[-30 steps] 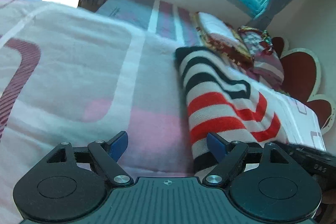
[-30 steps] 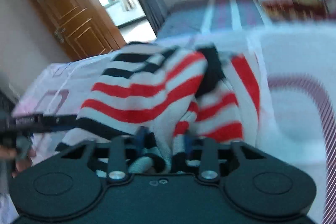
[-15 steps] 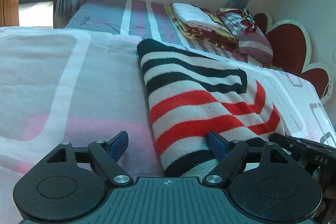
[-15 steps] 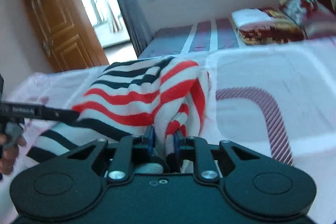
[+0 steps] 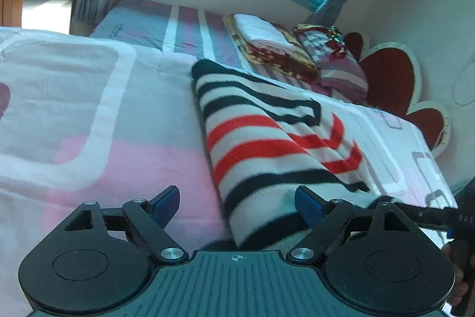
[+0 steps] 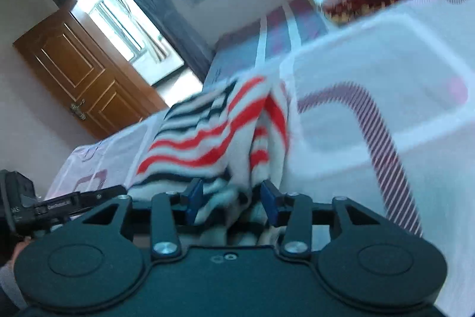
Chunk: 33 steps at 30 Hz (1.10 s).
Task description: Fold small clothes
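Left wrist view: left gripper [image 5: 237, 199] is hovering low over the bed [image 5: 89, 115] with its fingers [image 5: 166, 199] standing wide apart and holding nothing.
Garment: striped sweater [image 5: 267, 144] is lying folded lengthwise on the bedspread, its near end reaching in between the left fingers without being pressed by either pad.
Company: right gripper [image 5: 430, 216] is showing at the right edge, just beside the sweater's near corner.
Right wrist view: right gripper [image 6: 231, 198] is sitting at the sweater's [image 6: 207, 138] hem; its fingers [image 6: 194, 195] have just been opening and are standing partly apart, cloth bunched loosely between them, no longer pinched.
Picture quality: this view is blurring, so fine contact is hard to read.
Step in hand: judging by the slack cloth, the right gripper is letting go after laying a fold.
Next move: probably calling for both grippers to pinch the near end and carry it toward the far end, keeping edges aligned.
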Motion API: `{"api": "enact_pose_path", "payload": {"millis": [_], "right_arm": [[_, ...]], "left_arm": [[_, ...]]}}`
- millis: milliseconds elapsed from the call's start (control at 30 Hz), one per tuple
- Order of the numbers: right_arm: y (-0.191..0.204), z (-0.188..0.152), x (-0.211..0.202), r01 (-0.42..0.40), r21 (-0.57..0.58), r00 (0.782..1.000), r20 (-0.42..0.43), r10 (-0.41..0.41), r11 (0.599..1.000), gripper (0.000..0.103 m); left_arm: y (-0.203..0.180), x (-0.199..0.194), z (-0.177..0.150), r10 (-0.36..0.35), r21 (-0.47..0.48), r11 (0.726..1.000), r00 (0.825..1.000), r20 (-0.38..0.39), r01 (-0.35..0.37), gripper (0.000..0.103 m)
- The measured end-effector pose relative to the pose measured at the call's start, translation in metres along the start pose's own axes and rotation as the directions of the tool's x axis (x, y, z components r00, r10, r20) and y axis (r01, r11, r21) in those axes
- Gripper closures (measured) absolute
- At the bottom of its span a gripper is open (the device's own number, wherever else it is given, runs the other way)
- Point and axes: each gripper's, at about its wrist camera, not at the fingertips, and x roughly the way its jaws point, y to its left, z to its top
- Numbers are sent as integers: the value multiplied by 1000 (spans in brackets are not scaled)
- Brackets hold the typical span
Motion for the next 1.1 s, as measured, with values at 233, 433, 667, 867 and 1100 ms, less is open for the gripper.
{"api": "enact_pose_path", "payload": {"millis": [233, 433, 667, 867, 1100], "right_arm": [[11, -37, 2, 129, -157, 992, 16, -129, 979, 85], [14, -48, 2, 171, -233, 985, 59, -162, 957, 80], [30, 7, 6, 227, -229, 969, 149, -197, 947, 59], [28, 27, 57, 203, -263, 978, 6, -209, 943, 69], [55, 14, 54, 281, -442, 959, 109, -260, 852, 71]], "left_arm": [[-1, 4, -22, -2, 87, 996, 1000, -4, 2, 15], [-14, -11, -18, 66, 169, 983, 996, 59, -75, 12], [-29, -1, 10, 78, 259, 961, 995, 65, -93, 12], [-32, 9, 5, 85, 253, 963, 996, 29, -90, 11], [-34, 10, -1, 90, 231, 968, 995, 43, -98, 11]]}}
